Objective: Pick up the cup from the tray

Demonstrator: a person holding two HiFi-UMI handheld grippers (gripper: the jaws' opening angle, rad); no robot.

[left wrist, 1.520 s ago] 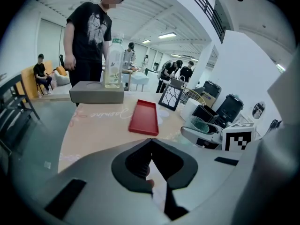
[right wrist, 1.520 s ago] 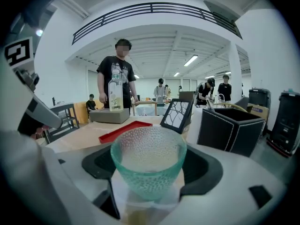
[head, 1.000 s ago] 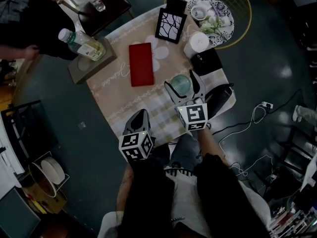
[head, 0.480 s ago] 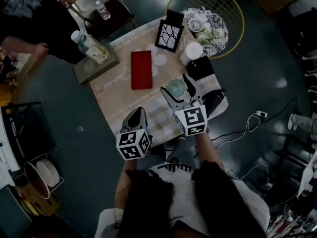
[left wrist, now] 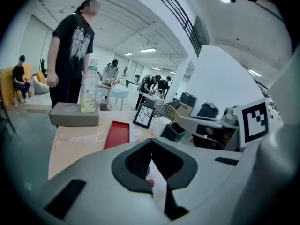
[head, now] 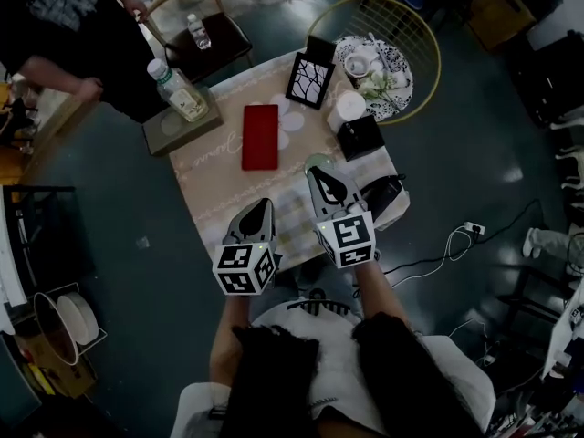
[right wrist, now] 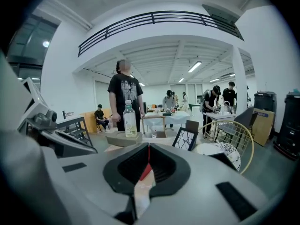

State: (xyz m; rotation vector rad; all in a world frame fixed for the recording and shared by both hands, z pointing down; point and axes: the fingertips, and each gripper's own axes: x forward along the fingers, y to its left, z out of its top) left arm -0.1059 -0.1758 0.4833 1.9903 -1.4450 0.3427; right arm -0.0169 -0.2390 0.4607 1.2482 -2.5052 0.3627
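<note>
A long red tray (head: 260,137) lies empty on the beige tablecloth. A pale green cup (head: 316,161) stands on the cloth right of the tray, mostly hidden behind the tip of my right gripper (head: 321,173). That gripper's jaws have just been closing and now meet, with nothing between them. In the right gripper view (right wrist: 149,146) only a strip of the tray (right wrist: 146,171) shows below the joined tips. My left gripper (head: 259,210) hangs over the table's near edge. Its jaws also meet empty in the left gripper view (left wrist: 151,142), where the tray (left wrist: 117,134) lies ahead.
A bottle (head: 178,89) stands on a grey box at the table's left corner. A black picture frame (head: 308,80), a white cup (head: 348,109) and a black box (head: 360,138) line the far right side. A wire chair (head: 401,26) holds dishes. A person (left wrist: 70,55) stands beyond.
The right gripper's jaws, open around the green cup before, are now shut and empty, with the cup left on the table. Both grippers have lifted; the table looks smaller.
</note>
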